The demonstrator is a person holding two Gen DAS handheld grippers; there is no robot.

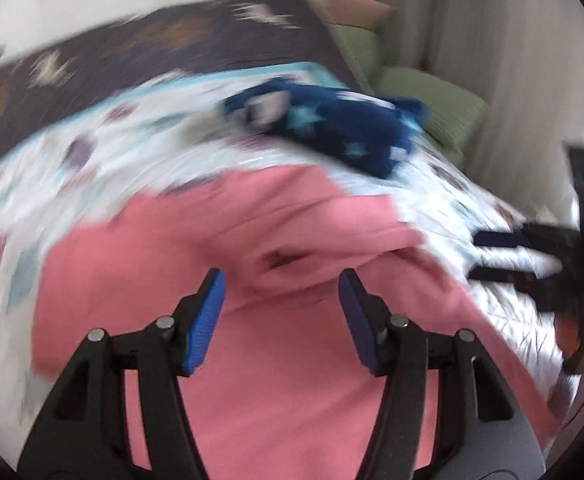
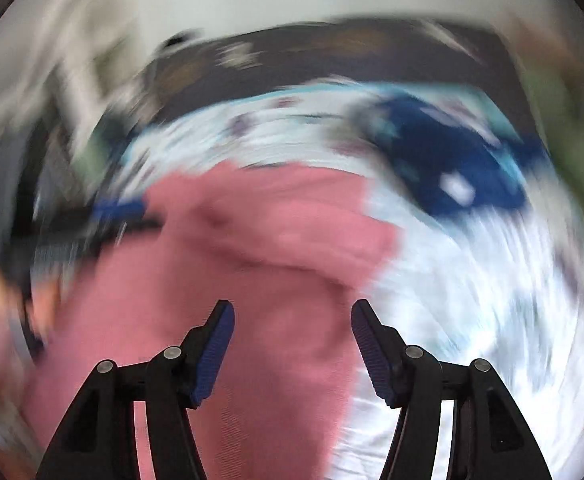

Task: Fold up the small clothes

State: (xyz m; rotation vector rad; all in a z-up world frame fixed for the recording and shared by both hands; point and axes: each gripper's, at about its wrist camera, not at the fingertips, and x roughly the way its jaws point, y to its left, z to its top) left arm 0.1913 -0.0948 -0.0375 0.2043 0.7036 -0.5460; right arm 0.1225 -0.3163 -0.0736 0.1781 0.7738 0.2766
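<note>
White walls and a dark patterned headboard [image 1: 164,40] frame a bed covered by a pale printed quilt [image 1: 104,148], all smeared by motion blur.

From the left wrist view, the left gripper [image 1: 282,280] hangs over a pink garment [image 1: 140,264] spread on the quilt. Its jaws stand moderately apart with nothing between the blue pads; the cloth lies below and beyond them, with a raised fold ridge just ahead of the tips. Farther ahead and a little to the right sits a navy star-print garment [image 1: 355,132], bunched, apparently waiting its turn. Far to the right of the jaws, the right gripper [image 1: 507,256] shows at the quilt's edge, beside the pink cloth. Green cushions [image 1: 443,108] lie beyond the bed.

From the right wrist view, the right gripper [image 2: 292,312] is likewise parted and empty, pads clear of fabric. The pink garment [image 2: 260,240] fills the space under and left of the jaws, its folded edge running just beneath the right pad; the navy garment [image 2: 451,152] lies ahead to the right. With both grippers free above a doubled cloth, a fold has probably just been laid, and the open jaws suit a fresh grasp.
</note>
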